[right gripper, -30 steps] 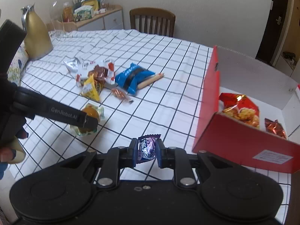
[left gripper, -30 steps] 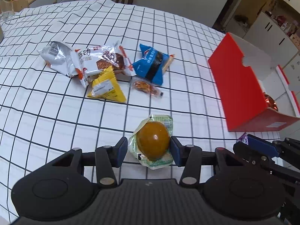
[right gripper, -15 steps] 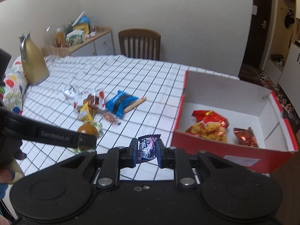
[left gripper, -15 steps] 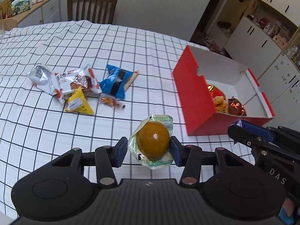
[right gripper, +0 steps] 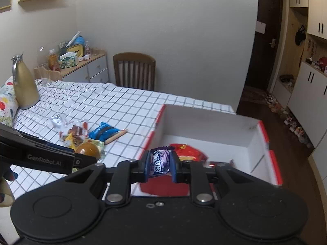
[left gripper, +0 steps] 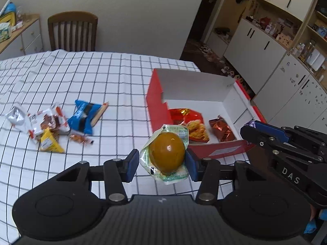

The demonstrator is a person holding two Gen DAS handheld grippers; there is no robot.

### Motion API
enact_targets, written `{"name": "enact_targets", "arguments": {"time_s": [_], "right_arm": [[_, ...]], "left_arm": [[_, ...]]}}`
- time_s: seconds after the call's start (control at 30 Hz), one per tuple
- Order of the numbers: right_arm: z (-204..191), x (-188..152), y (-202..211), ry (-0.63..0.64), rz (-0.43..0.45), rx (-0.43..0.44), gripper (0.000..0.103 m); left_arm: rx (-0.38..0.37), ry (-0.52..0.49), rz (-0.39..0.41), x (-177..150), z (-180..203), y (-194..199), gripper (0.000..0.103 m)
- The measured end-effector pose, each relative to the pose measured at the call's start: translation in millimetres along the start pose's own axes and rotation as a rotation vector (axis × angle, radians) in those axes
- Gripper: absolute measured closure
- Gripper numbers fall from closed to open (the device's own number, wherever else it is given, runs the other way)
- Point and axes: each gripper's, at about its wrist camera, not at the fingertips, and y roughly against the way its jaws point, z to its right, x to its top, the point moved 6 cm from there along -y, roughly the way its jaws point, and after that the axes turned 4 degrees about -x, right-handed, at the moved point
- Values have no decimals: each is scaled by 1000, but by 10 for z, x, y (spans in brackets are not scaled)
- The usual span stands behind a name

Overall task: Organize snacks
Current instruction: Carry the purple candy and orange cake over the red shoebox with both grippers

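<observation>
My left gripper (left gripper: 162, 163) is shut on a packaged brown egg (left gripper: 166, 153) and holds it above the table, near the front left corner of the open red box (left gripper: 157, 102). My right gripper (right gripper: 159, 167) is shut on a purple candy wrapper (right gripper: 160, 161) and hangs over the box's near wall (right gripper: 163, 187). The box holds a red snack bag (left gripper: 190, 120) and a red foil pack (left gripper: 221, 128). A pile of snacks (left gripper: 51, 126) with a blue packet (left gripper: 82, 116) lies on the checked tablecloth to the left.
A wooden chair (left gripper: 72, 32) stands at the table's far edge. A gold thermos (right gripper: 23, 85) stands at the far left of the table. A sideboard (right gripper: 81, 65) with clutter is behind it. White cabinets (left gripper: 276, 61) line the right side.
Both grippers have risen and moved toward the red box, each with its snack still held. The box's inside now shows fully in both views.
</observation>
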Motion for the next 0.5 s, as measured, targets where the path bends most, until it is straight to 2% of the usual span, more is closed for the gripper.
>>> {"name": "enact_targets", "arguments": {"time_s": [0.23,0.5], "right_arm": [[397,13,-8,-30,14,-44,85],[831,36,-160,-60,-1,-91,85]], "left_arm": [[0,-75,25,260,360,-151,55],[0,-112,9,539,577,-504,55]]}}
